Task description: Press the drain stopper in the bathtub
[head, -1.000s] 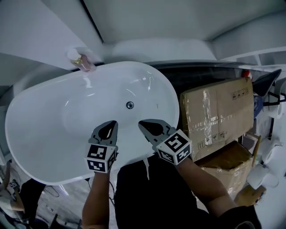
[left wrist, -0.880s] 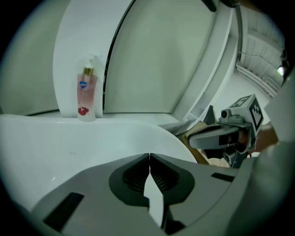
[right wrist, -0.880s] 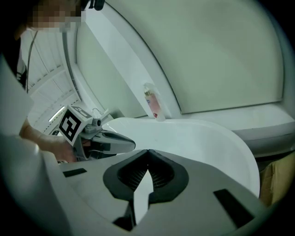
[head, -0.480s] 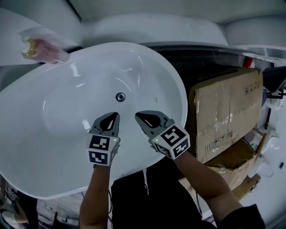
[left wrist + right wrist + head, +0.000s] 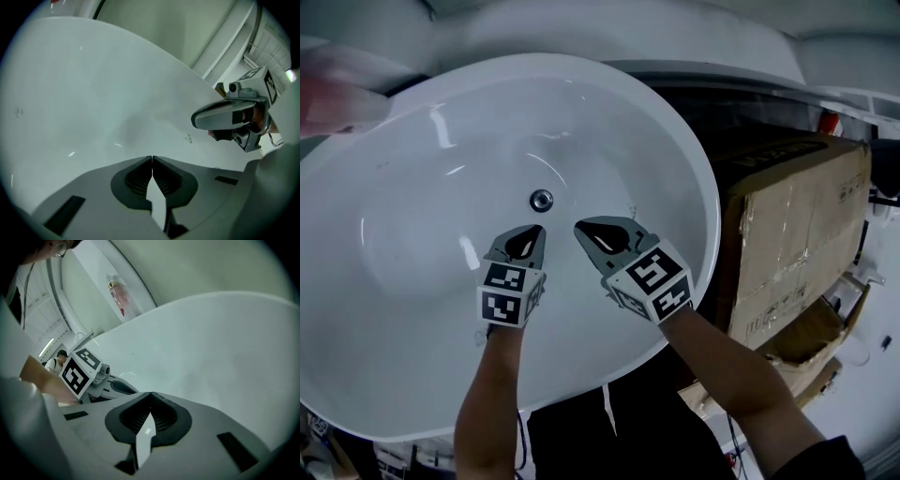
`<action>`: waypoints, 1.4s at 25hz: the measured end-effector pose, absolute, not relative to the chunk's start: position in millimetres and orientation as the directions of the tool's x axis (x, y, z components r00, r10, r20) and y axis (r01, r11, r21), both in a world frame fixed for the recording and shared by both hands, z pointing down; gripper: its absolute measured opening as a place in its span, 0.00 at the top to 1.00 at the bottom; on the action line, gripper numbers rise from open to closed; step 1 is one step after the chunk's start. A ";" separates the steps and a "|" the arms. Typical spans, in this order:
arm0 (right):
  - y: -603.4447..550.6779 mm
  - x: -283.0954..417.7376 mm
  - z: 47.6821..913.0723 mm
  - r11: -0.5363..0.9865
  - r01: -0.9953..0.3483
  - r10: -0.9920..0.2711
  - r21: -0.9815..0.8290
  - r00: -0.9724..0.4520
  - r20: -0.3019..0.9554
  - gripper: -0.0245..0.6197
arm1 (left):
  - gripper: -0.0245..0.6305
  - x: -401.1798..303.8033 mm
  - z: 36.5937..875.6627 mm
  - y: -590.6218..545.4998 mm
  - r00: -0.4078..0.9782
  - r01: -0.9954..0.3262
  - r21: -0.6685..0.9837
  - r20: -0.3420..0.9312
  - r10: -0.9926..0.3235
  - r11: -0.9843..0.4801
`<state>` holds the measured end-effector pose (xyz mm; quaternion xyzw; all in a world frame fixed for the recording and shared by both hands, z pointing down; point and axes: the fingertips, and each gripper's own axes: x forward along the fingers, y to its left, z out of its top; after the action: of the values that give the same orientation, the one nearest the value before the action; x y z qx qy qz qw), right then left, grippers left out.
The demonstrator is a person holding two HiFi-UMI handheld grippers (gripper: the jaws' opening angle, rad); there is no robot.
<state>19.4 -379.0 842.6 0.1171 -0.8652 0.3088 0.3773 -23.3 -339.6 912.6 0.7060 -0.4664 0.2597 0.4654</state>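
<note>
Stacked cardboard boxes, taped, rt side.

Bright, even overhead light, with glare streaks on the glossy white tub. The head view's upper left corner is smeared with blur. Both gripper views bulge fisheye-style, with dark vignetted corners.

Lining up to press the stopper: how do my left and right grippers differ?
The left gripper points nearly straight at the drain stopper; the right gripper slants in from the side. The left tip sits nearer it than the right. Both are shut and empty.
</note>
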 end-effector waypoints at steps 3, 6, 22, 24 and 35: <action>-378.4 15.1 872.4 0.797 -0.419 0.050 -0.435 -0.673 0.738 0.94 | 0.93 -22.1 949.8 -335.5 0.430 -0.902 0.411 0.811 -0.398 -0.136; -379.9 12.2 896.8 0.814 -0.402 0.060 -0.419 -0.660 0.749 0.94 | 0.93 -20.3 980.5 -332.1 0.430 -0.902 0.408 0.821 -0.376 -0.141; -382.9 9.6 971.5 0.818 -0.419 0.041 -0.394 -0.641 0.766 0.94 | 0.93 -14.8 1106.3 -327.4 0.382 -0.924 0.360 0.890 -0.250 -0.129; -383.9 8.0 972.7 0.823 -0.416 0.036 -0.387 -0.642 0.766 0.94 | 0.93 -7.4 1118.5 -329.5 0.379 -0.924 0.353 0.894 -0.237 -0.147; -384.5 2.9 976.8 0.805 -0.430 0.041 -0.410 -0.648 0.760 0.94 | 0.93 -12.1 1159.4 -330.8 0.332 -0.943 0.326 0.916 -0.224 -0.064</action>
<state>2.9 -384.5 976.8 0.1129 -0.8597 0.2915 0.4039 -12.1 -330.8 1159.4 0.6380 -0.4574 0.3535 0.5087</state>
